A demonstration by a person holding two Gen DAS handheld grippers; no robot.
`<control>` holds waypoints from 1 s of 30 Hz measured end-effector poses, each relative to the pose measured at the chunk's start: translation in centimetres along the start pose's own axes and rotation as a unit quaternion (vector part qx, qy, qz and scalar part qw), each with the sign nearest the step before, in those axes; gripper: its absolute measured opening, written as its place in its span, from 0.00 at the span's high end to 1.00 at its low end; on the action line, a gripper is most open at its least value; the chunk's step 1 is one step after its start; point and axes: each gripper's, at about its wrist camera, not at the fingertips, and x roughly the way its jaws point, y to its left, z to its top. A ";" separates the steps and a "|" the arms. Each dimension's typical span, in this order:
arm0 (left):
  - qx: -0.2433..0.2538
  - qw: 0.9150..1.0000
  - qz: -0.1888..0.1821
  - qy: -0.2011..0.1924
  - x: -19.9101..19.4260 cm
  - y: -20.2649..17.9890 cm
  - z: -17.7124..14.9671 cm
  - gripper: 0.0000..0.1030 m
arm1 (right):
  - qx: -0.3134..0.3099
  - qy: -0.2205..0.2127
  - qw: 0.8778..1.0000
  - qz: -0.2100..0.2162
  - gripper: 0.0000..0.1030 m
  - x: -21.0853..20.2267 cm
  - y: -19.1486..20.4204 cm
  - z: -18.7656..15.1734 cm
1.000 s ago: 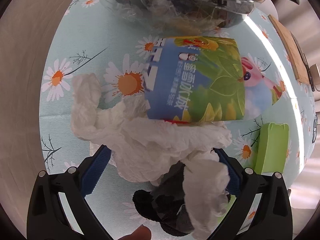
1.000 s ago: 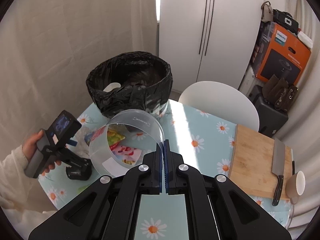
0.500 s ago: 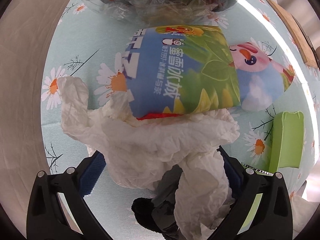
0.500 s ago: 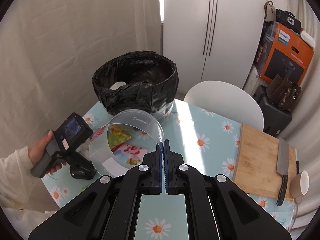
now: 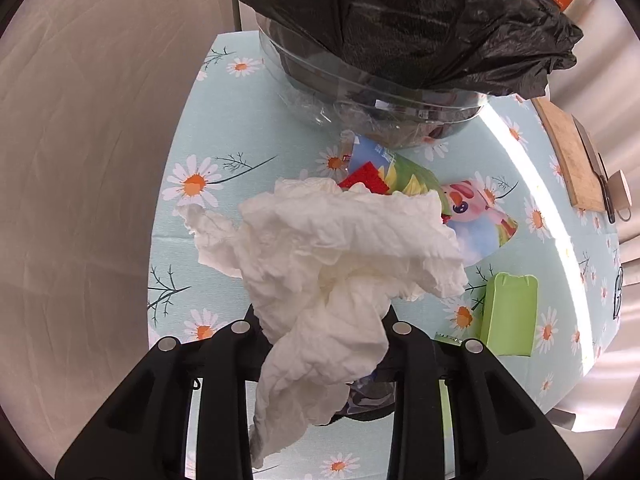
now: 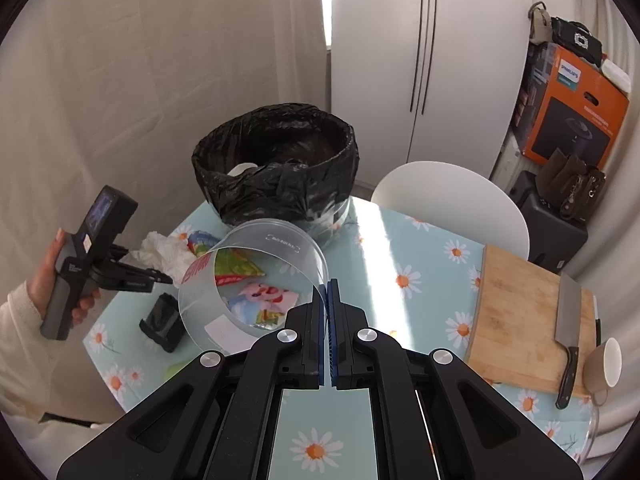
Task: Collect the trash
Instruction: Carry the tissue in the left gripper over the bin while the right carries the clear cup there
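My left gripper [image 5: 320, 316] is shut on a crumpled white tissue [image 5: 340, 256] and holds it above the daisy tablecloth, short of the black-lined trash bin [image 5: 408, 20]. The tissue [image 6: 164, 250] and left gripper [image 6: 160, 278] also show in the right wrist view. A colourful snack wrapper [image 5: 472, 212] lies on the table under the tissue. My right gripper [image 6: 328, 292] is shut on the rim of a clear plastic cup [image 6: 248, 284], held on its side above the table in front of the bin [image 6: 276, 168].
A green block [image 5: 508, 312] lies right of the tissue. A small black object [image 6: 164, 322] sits near the table's left edge. A cutting board [image 6: 524, 316] with a cleaver [image 6: 568, 320] and a mug [image 6: 604, 364] are at the right. A white chair [image 6: 448, 196] stands behind the table.
My left gripper has closed on the tissue and lifted it off the table, tilting up towards the bin. The right gripper has held the cup almost still.
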 end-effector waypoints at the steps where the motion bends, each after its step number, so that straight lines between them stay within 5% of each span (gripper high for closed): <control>1: 0.000 1.000 0.004 -0.005 -0.6 0.1 0.1 0.69 | -0.001 -0.001 1.000 0.002 0.98 -0.1 0.0 0.0; 15: 0.007 0.996 0.040 -0.082 -10.8 1.4 0.6 0.69 | -0.028 -0.028 0.999 0.017 0.98 -0.9 1.2 2.4; 23: 0.052 0.990 0.071 -0.109 -14.3 0.4 2.9 0.69 | -0.041 -0.046 0.998 0.009 0.98 -0.9 2.0 5.1; 30: 0.096 0.986 0.048 -0.126 -15.3 -0.4 6.1 0.69 | -0.046 -0.053 0.997 -0.008 0.98 -0.1 2.4 7.8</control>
